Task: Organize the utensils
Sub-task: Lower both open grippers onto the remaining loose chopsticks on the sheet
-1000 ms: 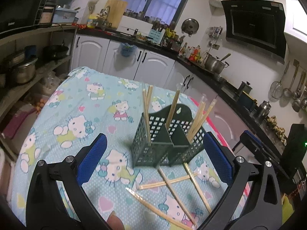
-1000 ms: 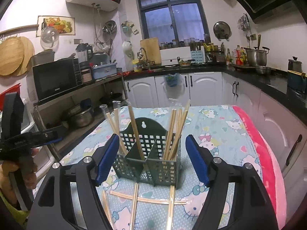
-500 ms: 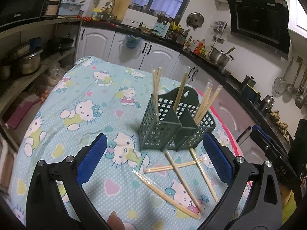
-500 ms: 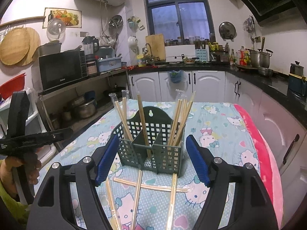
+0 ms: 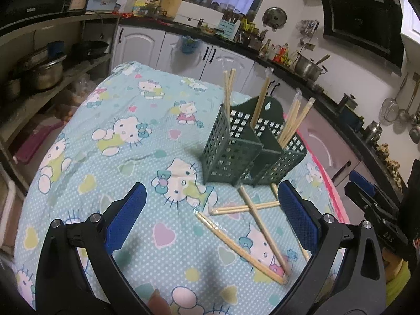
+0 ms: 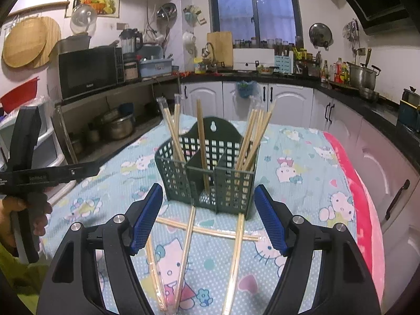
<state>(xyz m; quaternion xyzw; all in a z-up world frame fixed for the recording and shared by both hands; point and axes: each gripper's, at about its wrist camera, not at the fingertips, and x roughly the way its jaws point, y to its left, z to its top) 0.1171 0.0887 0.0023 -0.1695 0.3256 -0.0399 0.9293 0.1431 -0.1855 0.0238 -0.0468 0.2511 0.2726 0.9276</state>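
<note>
A dark green mesh utensil holder (image 5: 244, 149) (image 6: 210, 173) stands on the cartoon-print tablecloth (image 5: 126, 136) with several wrapped chopstick pairs upright in its compartments. More wrapped chopsticks (image 5: 252, 225) (image 6: 189, 236) lie crossed on the cloth in front of it. My left gripper (image 5: 211, 215) hovers open above the cloth, the loose chopsticks between and below its blue pads. My right gripper (image 6: 207, 215) is open too, just short of the holder's front, over the crossed chopsticks. Neither holds anything.
A pink cloth edge (image 6: 367, 210) marks the table's right side. Shelves with pots (image 5: 44, 73) stand to the left, kitchen counters and white cabinets (image 6: 262, 97) behind. The other hand-held gripper (image 6: 31, 173) shows at the left of the right wrist view.
Both grippers have sunk and tipped downward toward the loose chopsticks. The holder sits higher in both views now. Jaws stay open.
</note>
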